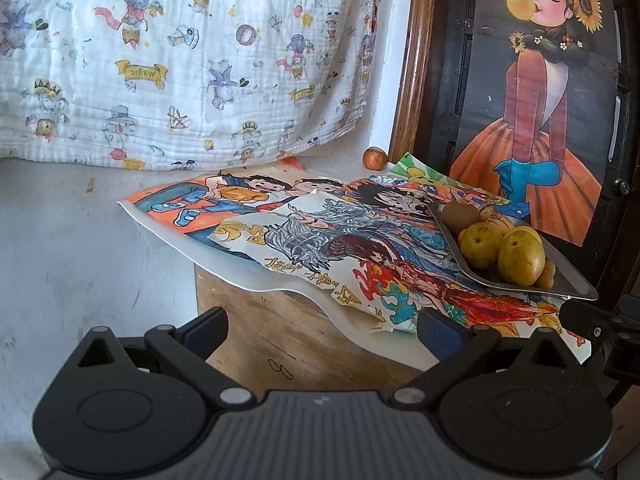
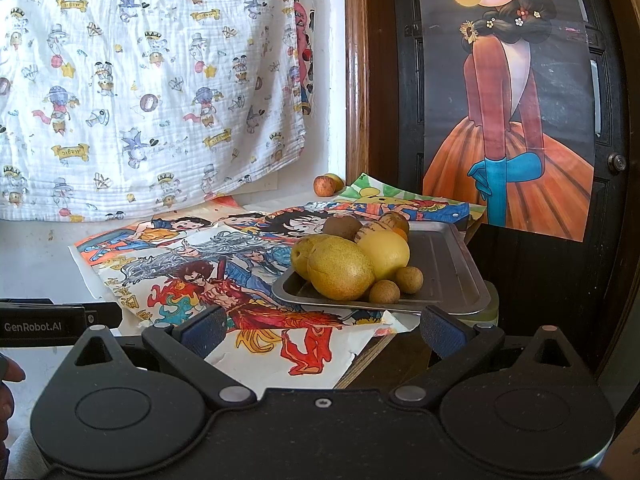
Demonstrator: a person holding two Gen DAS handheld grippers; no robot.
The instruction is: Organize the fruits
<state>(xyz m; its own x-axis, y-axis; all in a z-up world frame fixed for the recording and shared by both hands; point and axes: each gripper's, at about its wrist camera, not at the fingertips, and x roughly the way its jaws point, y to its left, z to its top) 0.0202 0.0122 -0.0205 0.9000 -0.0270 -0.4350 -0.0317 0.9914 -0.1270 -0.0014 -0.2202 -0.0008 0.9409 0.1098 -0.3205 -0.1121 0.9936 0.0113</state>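
printed cloth point(image 1: 180, 60) on wall, colored drawings point(image 2: 208, 272) on table, girl poster point(image 2: 508, 120)

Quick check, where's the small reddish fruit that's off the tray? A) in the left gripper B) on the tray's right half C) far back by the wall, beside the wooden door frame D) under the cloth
C: the small reddish fruit sits at the back by the wooden door frame, apart from the metal tray; both grippers are open and empty.

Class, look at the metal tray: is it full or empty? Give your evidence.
Partly full. The metal tray holds piled fruit on its left side, including a pear and a kiwi; its right side is bare metal.
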